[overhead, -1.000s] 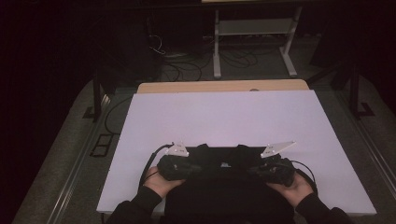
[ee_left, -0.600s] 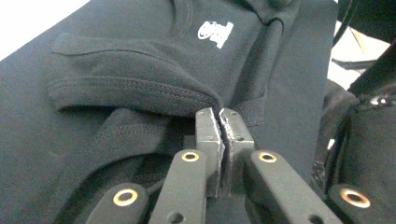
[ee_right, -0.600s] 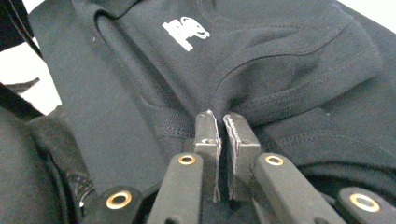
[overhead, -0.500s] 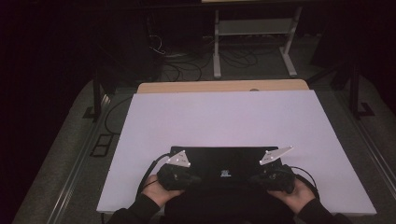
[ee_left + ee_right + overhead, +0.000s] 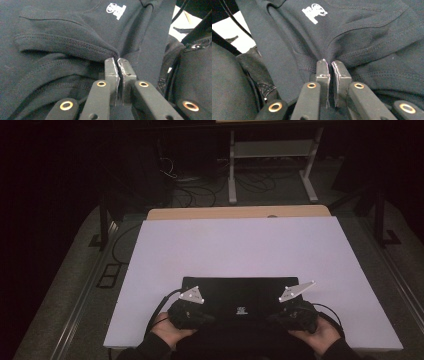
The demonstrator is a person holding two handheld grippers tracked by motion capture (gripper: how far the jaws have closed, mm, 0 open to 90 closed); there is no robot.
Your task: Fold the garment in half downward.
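A dim room with cables on the floor is seen behind a white table. A black garment with a small white logo is spread flat at the table's near edge. Its left near part is pinched between the pressed-together jaws of the left gripper, its right near part by the right gripper.

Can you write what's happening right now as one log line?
left gripper: shut on black shirt | right gripper: shut on black shirt | shirt: on white table
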